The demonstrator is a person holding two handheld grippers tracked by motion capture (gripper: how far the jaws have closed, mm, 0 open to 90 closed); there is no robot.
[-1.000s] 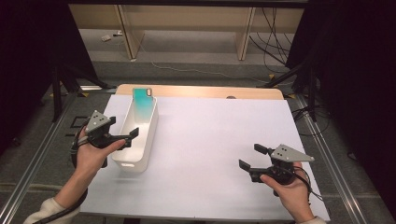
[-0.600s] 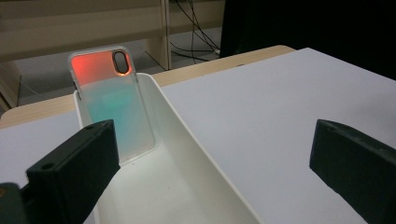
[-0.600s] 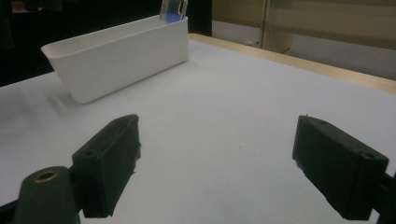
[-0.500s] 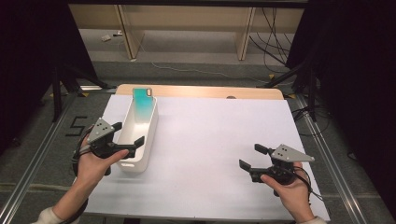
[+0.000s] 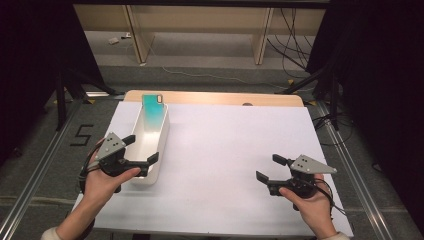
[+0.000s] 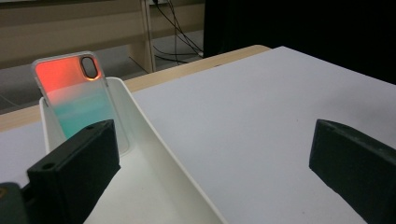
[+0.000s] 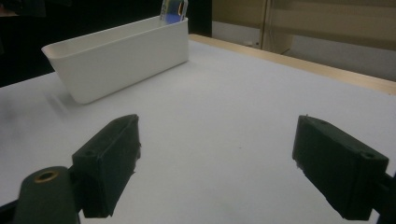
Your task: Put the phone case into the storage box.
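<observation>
Left gripper (image 5: 139, 155) at near end of white bin (image 5: 161, 134), jaws wide apart, nothing held; one jaw above bin inside, other outside its right wall. Phone case (image 5: 154, 111) stands ahead of it, at far end of bin, leaning on end wall, long axis tilted up along bin length. Left hand clearly nearer. Right gripper (image 5: 268, 170) well apart on bare white table (image 5: 235, 135), jaws also spread, empty. Bin: smooth matte plastic, long, rounded corners. Case: glossy, thin, orange-to-teal gradient, oval camera cutout at top.

a lab recording bay: black curtains (image 5: 380, 75), aluminium frame rails (image 5: 30, 170), loose floor cables (image 5: 285, 30)
</observation>
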